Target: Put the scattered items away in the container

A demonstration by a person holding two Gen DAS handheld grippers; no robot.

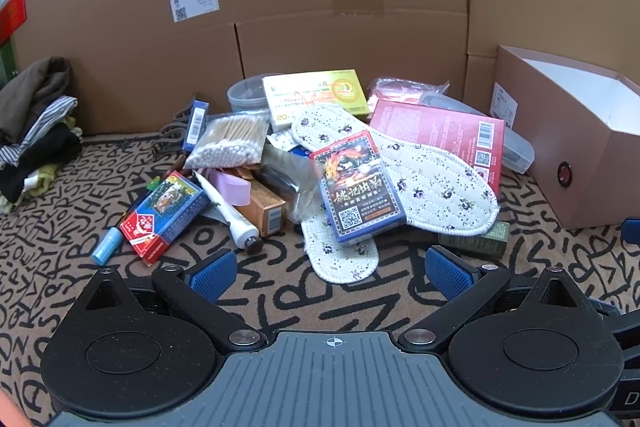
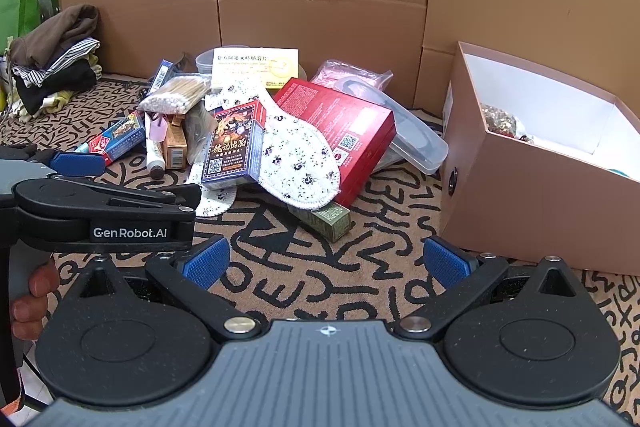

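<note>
Just ahead of the open left gripper (image 1: pixel 331 273) lies the insole (image 1: pixel 344 255).

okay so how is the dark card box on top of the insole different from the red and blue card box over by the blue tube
The dark card box has a fiery black-and-orange front and lies on the floral insole, near the pile's middle. The red and blue card box is brighter, lies on the patterned mat at the pile's left edge, beside the blue tube. Both are similar-sized closed boxes lying flat.
</note>
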